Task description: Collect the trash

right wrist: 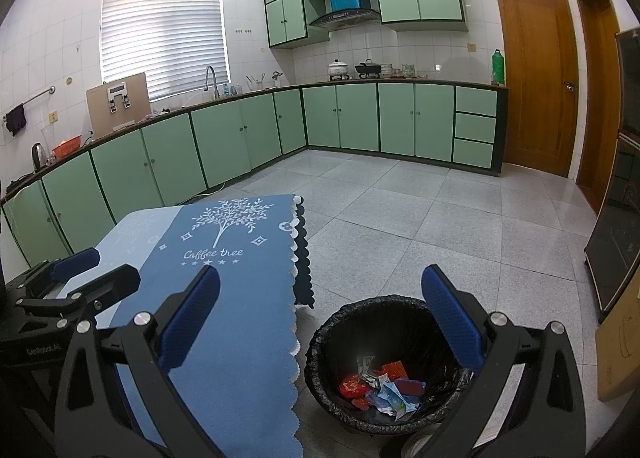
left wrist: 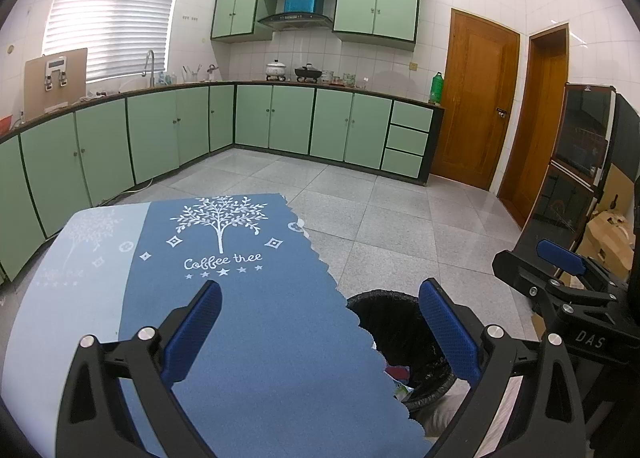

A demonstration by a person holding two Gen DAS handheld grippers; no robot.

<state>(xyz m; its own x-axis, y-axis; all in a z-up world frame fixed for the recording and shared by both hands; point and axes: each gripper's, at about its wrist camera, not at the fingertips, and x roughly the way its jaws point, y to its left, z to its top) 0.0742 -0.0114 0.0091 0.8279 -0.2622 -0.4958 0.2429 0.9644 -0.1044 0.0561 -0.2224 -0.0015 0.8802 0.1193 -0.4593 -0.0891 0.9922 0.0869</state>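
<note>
Trash (right wrist: 382, 388), a small heap of crumpled red, blue and white wrappers, lies at the bottom of the black-lined waste bin (right wrist: 320, 342), which stands on the speckled tile floor (right wrist: 420, 218) just beside the table's right edge, near its front corner. From the right gripper (right wrist: 320, 318) the heap lies below and slightly right, and this is the nearer tool; the left gripper (left wrist: 320, 328) hovers over the tabletop's right edge with the bin under its right finger. Both are spread wide and hold nothing. No loose litter shows on the tablecloth (right wrist: 240, 318), so I judge the collecting nearly or fully done; any further drop would go straight down into the round mouth.

The wrappers look like thin, glossy foil or plastic, light and springy. The bin liner is wrinkled black film folded over the rim. The cloth is matte blue with a scalloped edge and a white tree print. The finger pads (right wrist: 188, 322) are blue with a fine ribbed texture on black frames.
</note>
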